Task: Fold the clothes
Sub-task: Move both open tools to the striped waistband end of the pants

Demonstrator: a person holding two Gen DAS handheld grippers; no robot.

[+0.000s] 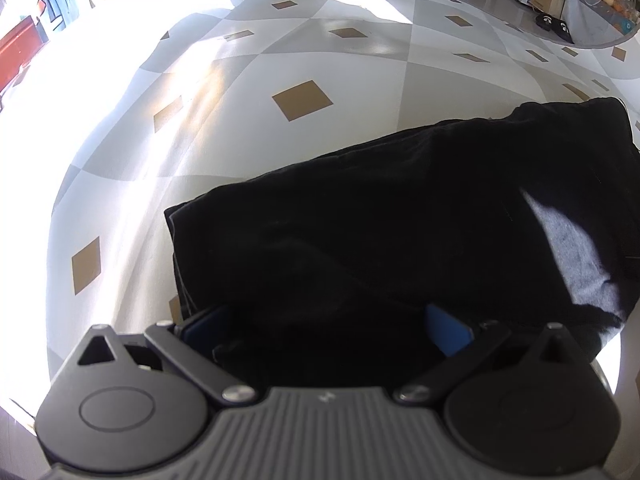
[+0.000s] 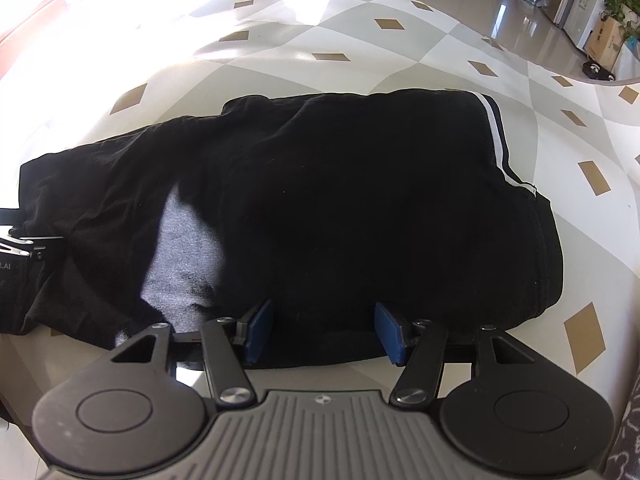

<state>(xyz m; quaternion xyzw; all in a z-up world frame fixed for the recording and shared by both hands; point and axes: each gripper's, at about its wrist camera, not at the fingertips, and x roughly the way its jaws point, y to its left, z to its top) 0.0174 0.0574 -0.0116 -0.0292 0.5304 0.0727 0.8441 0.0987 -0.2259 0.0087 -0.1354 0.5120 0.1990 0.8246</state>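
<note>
Item: black garment (image 2: 360, 200), lying in a long, doubled-over bundle on the patterned cloth (image 1: 248, 128) that covers the table; a white-striped band (image 2: 496, 136) shows at its right end.

Left gripper (image 1: 324, 332): 2 blue pads spread wide, the near edge of the garment lying between them; no clamping visible.

Right gripper (image 2: 324, 330): 2 blue pads apart, the garment's near hem between them, not pinched.

Stage: fits either a fold just laid down or an edge about to be taken up; these views do not settle which.

Risks:
1. Pads closing on the top layer only would peel the bundle apart.
2. A pinch that takes in the cloth beneath would drag it.
3. Uneven lifting by the 2 sides would skew the edges.

Materials: garment is soft matte knit, limp, with rumpled ridges and a sunlit patch (image 2: 184, 248) showing fine weave. Cloth is smooth, slightly glossy, with grey and cream diamonds and tan squares. Grippers are hard black plastic with ribbed housings and metal pivots.
</note>
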